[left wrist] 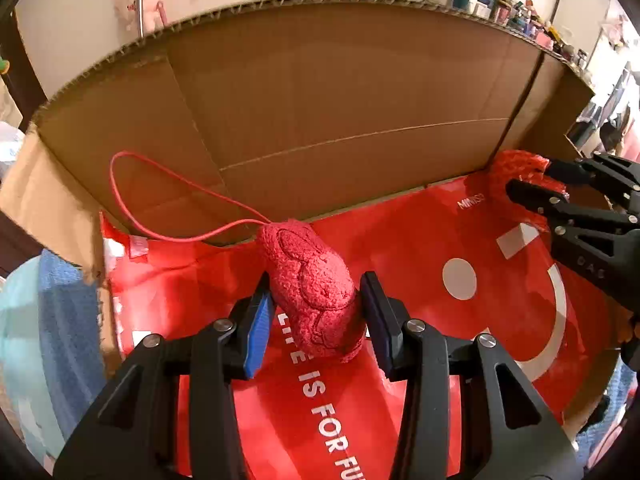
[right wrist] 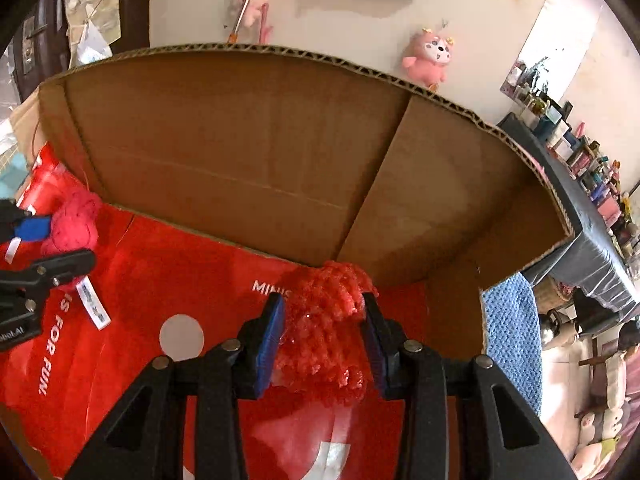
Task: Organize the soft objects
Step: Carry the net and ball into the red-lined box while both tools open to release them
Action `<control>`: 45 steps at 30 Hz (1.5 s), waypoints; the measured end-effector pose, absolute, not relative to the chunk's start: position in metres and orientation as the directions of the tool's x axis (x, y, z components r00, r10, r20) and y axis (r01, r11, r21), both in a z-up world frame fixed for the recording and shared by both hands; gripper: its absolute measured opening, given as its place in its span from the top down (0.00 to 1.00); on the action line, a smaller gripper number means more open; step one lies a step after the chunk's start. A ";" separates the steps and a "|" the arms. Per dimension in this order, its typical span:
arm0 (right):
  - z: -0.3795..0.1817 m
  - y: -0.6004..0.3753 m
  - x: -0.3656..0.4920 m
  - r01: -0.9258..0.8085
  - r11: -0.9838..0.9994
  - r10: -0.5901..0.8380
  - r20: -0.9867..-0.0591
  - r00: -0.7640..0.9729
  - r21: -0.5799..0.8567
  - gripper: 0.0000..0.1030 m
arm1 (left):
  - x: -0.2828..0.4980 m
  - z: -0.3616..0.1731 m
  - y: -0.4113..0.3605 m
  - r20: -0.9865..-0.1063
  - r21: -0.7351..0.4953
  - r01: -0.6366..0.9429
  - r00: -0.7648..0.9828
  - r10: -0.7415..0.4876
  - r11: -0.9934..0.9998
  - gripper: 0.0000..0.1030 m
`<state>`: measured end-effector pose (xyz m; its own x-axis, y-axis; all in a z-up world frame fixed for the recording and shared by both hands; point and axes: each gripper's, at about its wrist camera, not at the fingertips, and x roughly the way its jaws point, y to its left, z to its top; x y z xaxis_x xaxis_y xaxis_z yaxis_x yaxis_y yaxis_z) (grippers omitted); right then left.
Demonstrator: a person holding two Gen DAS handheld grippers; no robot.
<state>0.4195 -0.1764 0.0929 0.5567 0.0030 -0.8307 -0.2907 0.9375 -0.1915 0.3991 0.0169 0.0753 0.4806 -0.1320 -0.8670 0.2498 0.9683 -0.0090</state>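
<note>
A red fuzzy plush pouch point(left wrist: 310, 292) with a long red cord loop point(left wrist: 120, 188) sits between the fingers of my left gripper point(left wrist: 316, 316), which is shut on it over a red shopping bag point(left wrist: 440, 320) lying in a cardboard box point(left wrist: 320, 100). It also shows at the left of the right wrist view point(right wrist: 74, 224). My right gripper point(right wrist: 324, 332) is shut on a red knitted item point(right wrist: 324, 328) near the box's right inner corner. In the left wrist view this gripper point(left wrist: 536, 188) and the knitted item point(left wrist: 516, 168) appear at the right.
The box walls point(right wrist: 240, 140) rise behind both grippers. A blue knitted cloth point(right wrist: 512, 336) hangs at the box's right side. A blue towel point(left wrist: 60, 300) lies outside the box at the left. A pink plush point(right wrist: 430, 58) hangs on the wall, and a shelf of small items point(right wrist: 592, 176) stands to the right.
</note>
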 end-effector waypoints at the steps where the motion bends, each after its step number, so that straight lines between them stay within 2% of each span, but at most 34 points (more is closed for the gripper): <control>1: 0.094 -0.176 0.421 -0.290 0.937 -0.002 -0.830 0.558 -0.197 0.60 | 0.401 0.074 0.017 -0.870 -0.015 0.247 0.475 -0.135 0.969 0.61; 9: 0.096 -0.175 0.423 -0.303 0.932 0.005 -0.828 0.560 -0.199 0.59 | 0.409 0.061 0.030 -0.886 -0.039 0.217 0.444 -0.135 0.975 0.59; 12: 0.103 -0.178 0.420 -0.296 0.933 0.017 -0.800 0.600 -0.203 0.60 | 0.414 0.061 0.032 -0.886 -0.055 0.211 0.440 -0.145 0.976 0.59; 19: 0.090 -0.165 0.420 -0.306 0.904 -0.049 -0.783 0.621 -0.300 0.60 | 0.415 0.060 0.034 -0.885 -0.052 0.214 0.443 -0.145 0.975 0.59; 30: 0.080 -0.176 0.423 -0.303 0.922 -0.044 -0.843 0.536 -0.241 0.48 | 0.419 0.055 0.043 -0.887 -0.077 0.211 0.431 -0.163 0.974 0.58; 33: 0.073 -0.176 0.427 -0.310 0.912 -0.072 -0.847 0.526 -0.270 0.48 | 0.420 0.054 0.046 -0.887 -0.077 0.209 0.432 -0.163 0.975 0.54; 38: 0.067 -0.169 0.429 -0.301 0.900 -0.114 -0.839 0.532 -0.314 0.49 | 0.421 0.051 0.048 -0.888 -0.067 0.206 0.434 -0.152 0.976 0.51; 40: 0.068 -0.170 0.430 -0.287 0.908 -0.113 -0.837 0.536 -0.306 0.49 | 0.421 0.049 0.049 -0.888 -0.072 0.203 0.433 -0.156 0.976 0.47; 45: 0.066 -0.170 0.431 -0.299 0.902 -0.117 -0.842 0.526 -0.312 0.49 | 0.421 0.051 0.049 -0.883 -0.079 0.203 0.439 -0.163 0.976 0.42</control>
